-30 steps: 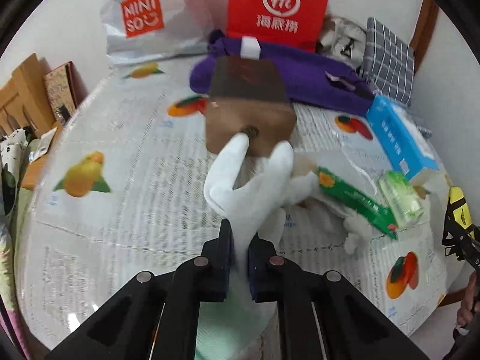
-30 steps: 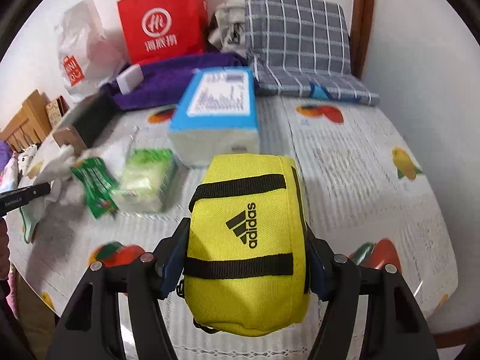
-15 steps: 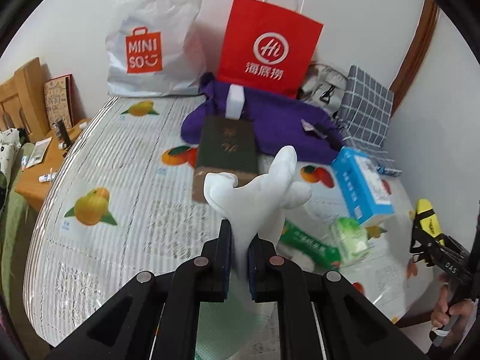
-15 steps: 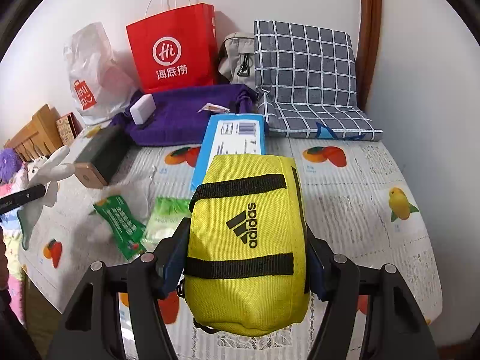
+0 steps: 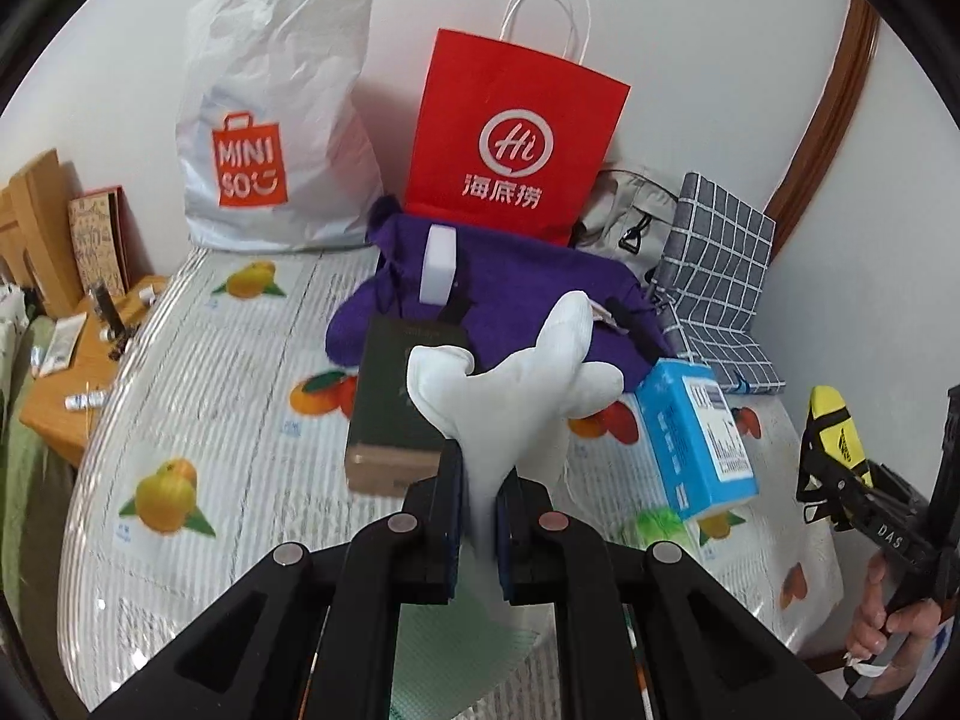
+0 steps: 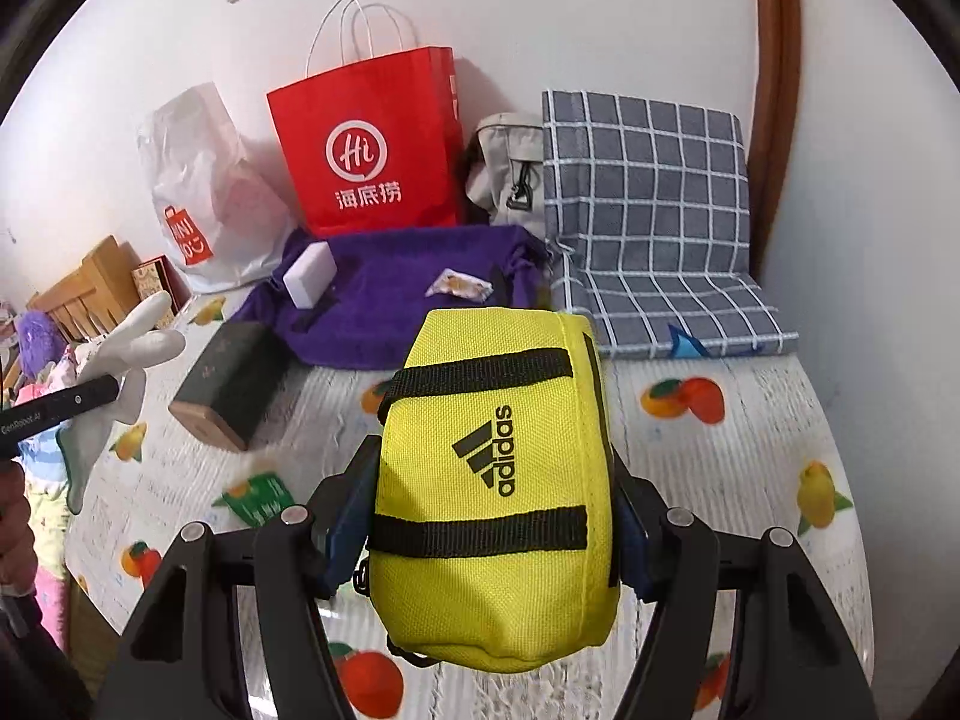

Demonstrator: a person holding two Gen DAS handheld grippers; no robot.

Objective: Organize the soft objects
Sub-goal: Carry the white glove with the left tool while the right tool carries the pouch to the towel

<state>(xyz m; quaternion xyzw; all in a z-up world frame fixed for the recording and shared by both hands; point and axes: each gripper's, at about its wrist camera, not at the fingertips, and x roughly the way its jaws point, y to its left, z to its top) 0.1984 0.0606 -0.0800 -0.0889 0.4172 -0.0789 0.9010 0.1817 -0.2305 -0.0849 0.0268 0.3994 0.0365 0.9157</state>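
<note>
Both hands have lifted since a second ago, and the whole fruit-print surface [image 5: 198,396] now spreads out below me. My left gripper [image 5: 478,483] has its fingers pressed nearly together, pinching the white plush toy [image 5: 510,372] by its narrow stem; its soft, rounded limbs fan out above the pads and hang clear of the surface. My right gripper [image 6: 492,510] holds its fingers spread wide, clamped on the sides of the yellow pouch [image 6: 498,480], a boxy woven-nylon bag with black straps and a black logo, also held up off the surface.

Below sits a glossy striped cloth printed with oranges and pears. A dark box [image 5: 402,396] with a tan cardboard end lies on it, a blue tissue pack [image 5: 696,438] just to its right, and a crinkly green packet [image 6: 258,495] is blurred near my right fingers. Further back a fuzzy purple cloth [image 6: 384,294] lies bunched, a white block [image 6: 309,273] resting on it. Against the white wall stand a stiff red paper bag [image 6: 372,144], a crumpled white plastic bag [image 5: 276,120], a beige pouch [image 6: 510,168] and a grey checked cushion [image 6: 648,192] folded upright.
</note>
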